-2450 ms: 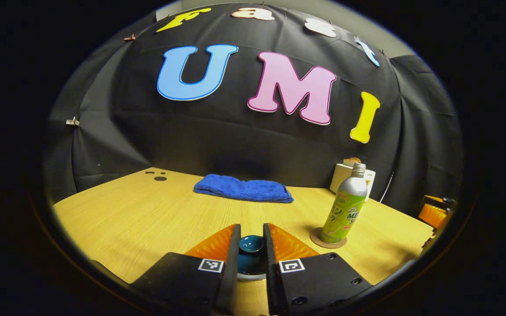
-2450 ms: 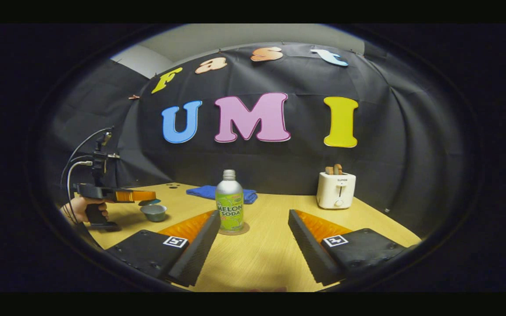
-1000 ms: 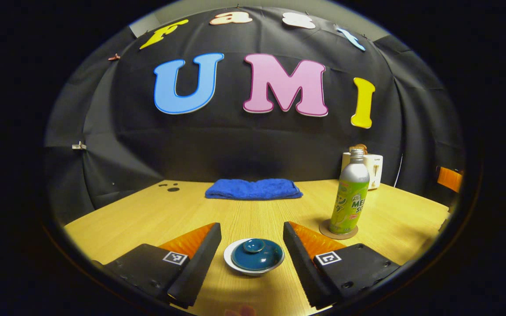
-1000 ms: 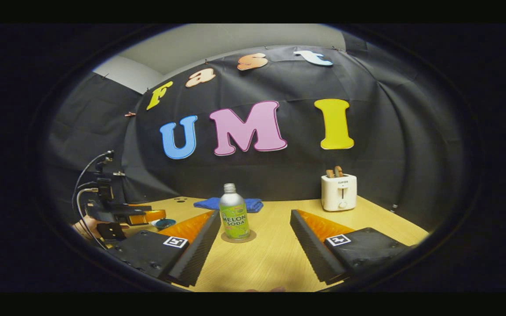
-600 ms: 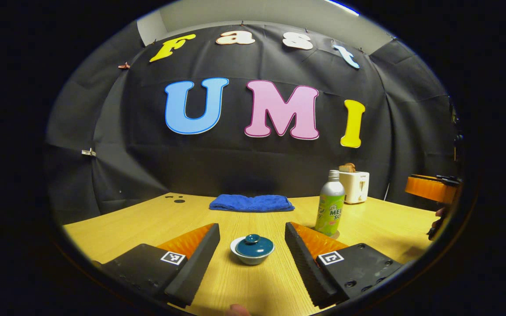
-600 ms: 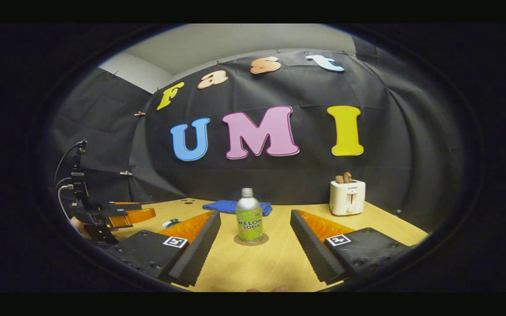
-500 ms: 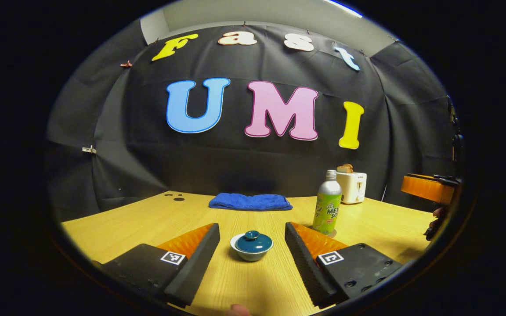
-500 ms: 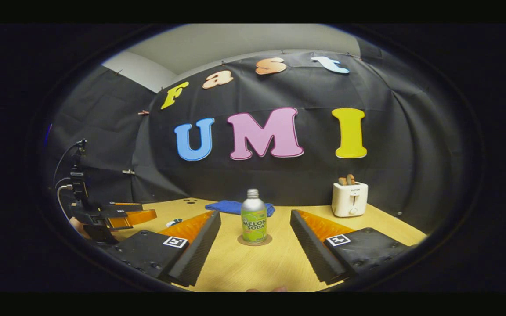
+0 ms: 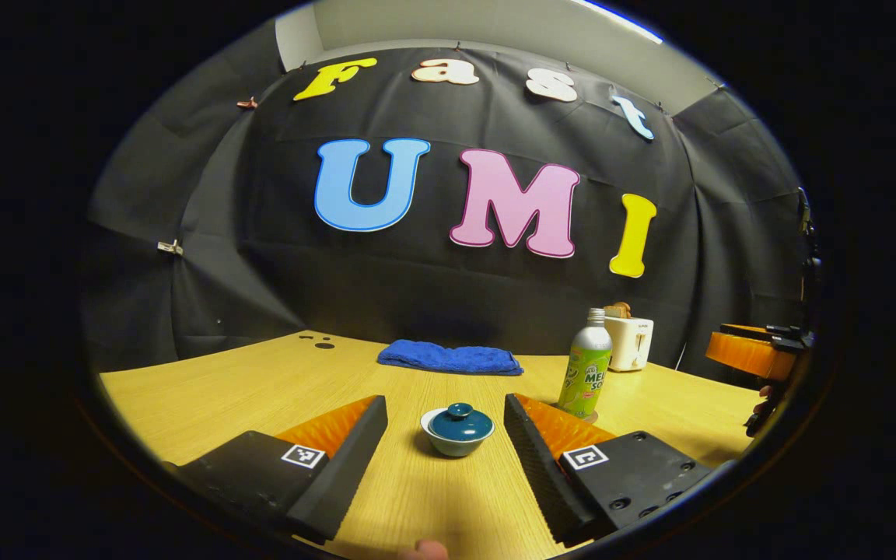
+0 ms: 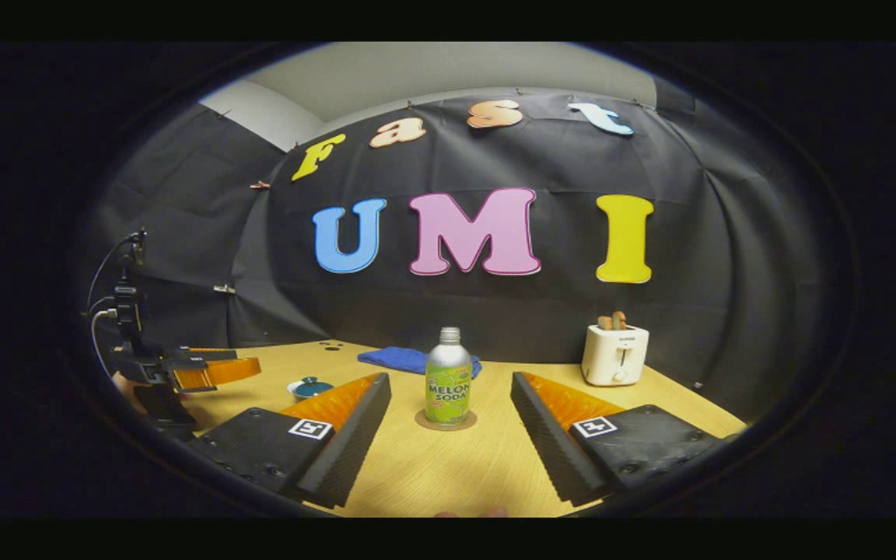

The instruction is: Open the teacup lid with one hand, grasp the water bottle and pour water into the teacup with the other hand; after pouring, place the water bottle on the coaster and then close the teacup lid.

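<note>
Your left gripper [image 9: 446, 435] is held with its jaws spread wide and nothing between the fingers, and the teacup [image 9: 456, 439] sits on the table [image 9: 207, 389] just ahead of them with its dark blue lid [image 9: 460, 422] on; a folded blue towel [image 9: 450, 358] lies farther back by the wall. To the right of the cup, the water bottle [image 10: 448, 377] stands upright on its round coaster [image 10: 446, 421]. Your right gripper [image 10: 450, 432] faces that bottle with its jaws wide open too, holding nothing, and a white toaster [image 10: 615, 354] stands at the far right near the wall.
</note>
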Motion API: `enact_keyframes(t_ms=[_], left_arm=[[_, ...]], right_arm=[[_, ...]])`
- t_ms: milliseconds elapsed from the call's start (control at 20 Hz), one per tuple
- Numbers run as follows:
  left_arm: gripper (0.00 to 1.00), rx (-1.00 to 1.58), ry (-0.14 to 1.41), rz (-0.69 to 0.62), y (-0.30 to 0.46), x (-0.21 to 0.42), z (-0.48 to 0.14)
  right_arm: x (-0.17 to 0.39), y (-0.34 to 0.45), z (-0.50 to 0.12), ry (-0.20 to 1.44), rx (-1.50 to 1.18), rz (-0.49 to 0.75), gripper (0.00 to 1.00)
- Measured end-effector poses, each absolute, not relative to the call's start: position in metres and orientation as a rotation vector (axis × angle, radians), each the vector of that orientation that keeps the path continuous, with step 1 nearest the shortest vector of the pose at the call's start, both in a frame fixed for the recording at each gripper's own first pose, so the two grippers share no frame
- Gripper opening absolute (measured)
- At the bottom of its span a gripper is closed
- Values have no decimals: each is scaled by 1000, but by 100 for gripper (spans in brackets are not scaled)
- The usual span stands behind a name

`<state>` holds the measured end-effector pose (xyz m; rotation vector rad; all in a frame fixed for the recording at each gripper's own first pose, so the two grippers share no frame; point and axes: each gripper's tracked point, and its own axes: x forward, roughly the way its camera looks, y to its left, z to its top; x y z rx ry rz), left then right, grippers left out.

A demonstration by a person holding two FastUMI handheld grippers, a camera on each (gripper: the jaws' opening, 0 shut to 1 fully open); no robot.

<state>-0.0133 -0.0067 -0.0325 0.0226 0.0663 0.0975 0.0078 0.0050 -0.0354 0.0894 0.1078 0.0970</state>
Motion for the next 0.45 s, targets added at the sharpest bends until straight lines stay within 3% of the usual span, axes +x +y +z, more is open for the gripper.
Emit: enact_keyframes(t_ms=[50,150,250,300,450], left_arm=[[92,23,62,95,-7,-14,-31],[95,17,56,93,-8,-14,-30],[95,11,58,82,-13,-14,-32],[95,8,60,79,-14,-14,-33],[95,13,57,77,-14,-15,-31]], right_arm=[[8,4,-36,109,93,96,96],[8,1,-36,108,87,90,92],[8,-1,-33,103,88,84,96],[7,-1,-33,101,94,85,92],[6,-2,-30,96,98,87,96]])
